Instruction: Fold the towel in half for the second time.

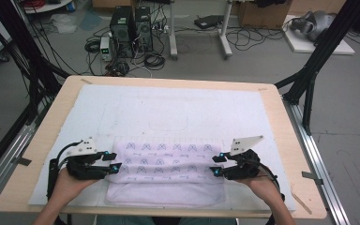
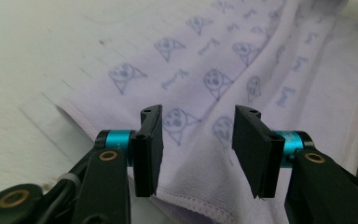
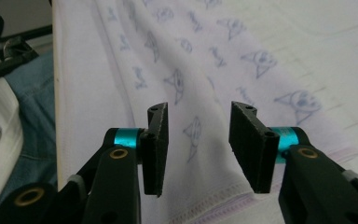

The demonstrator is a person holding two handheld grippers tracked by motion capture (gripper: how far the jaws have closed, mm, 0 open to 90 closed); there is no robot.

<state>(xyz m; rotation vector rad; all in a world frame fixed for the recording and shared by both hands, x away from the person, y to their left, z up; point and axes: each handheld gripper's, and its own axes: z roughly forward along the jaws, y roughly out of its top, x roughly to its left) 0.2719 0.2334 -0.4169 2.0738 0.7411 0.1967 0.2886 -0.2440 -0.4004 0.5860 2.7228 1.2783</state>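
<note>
Both grippers, left (image 1: 114, 161) at nine o'clock, right (image 1: 217, 164) at three, gape empty over towel (image 1: 166, 164) ends, seemingly mid-fold.

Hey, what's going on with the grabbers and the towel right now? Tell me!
Left gripper open, at towel's left edge. Right gripper open, at its right edge. Towel lies folded on table mat. Nothing in the way.

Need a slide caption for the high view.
Left gripper and right gripper open at opposite ends of folded white patterned towel.

Towel (image 1: 166, 171) print too small to read from the high view; its far end ran off frame in the left gripper view, forearms cut at bottom edge.
</note>
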